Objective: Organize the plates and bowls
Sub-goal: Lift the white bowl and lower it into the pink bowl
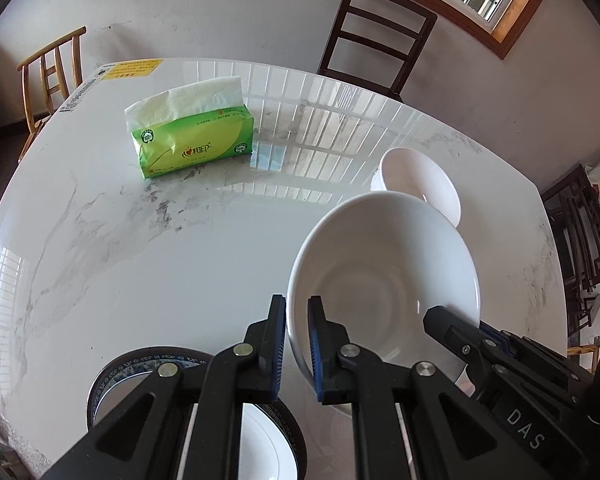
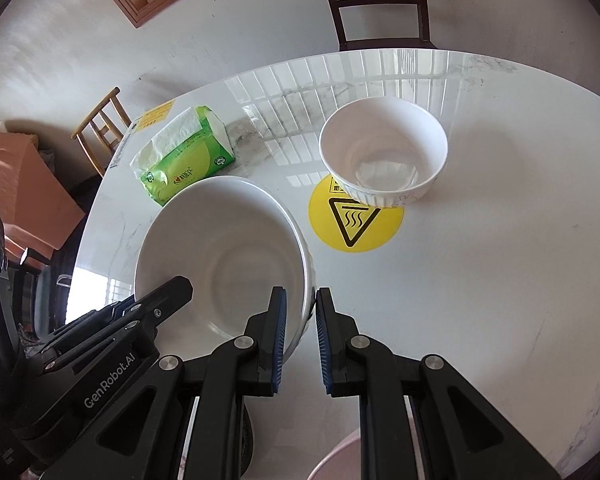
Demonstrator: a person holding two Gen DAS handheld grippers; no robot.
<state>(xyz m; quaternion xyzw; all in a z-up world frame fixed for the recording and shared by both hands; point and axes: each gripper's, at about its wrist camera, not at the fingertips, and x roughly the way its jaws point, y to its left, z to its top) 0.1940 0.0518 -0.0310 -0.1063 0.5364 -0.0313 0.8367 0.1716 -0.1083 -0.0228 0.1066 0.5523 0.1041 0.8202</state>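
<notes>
Both grippers are pinching the same big white bowl (image 1: pixel 384 280), left gripper (image 1: pixel 297 344) on its left rim, right gripper (image 2: pixel 301 340) on the right rim, holding it above the marble table (image 1: pixel 140 260). Smaller bowl (image 2: pixel 384 152) sits on a yellow sticker (image 2: pixel 356 220), near the tissue pack (image 1: pixel 192 140).

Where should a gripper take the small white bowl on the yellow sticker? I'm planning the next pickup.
Probably the rim of the small white bowl, from above, one finger inside and one outside. It stands upright and open, its wall thin enough to pinch, as the left gripper and right gripper pinch the large white bowl.
</notes>
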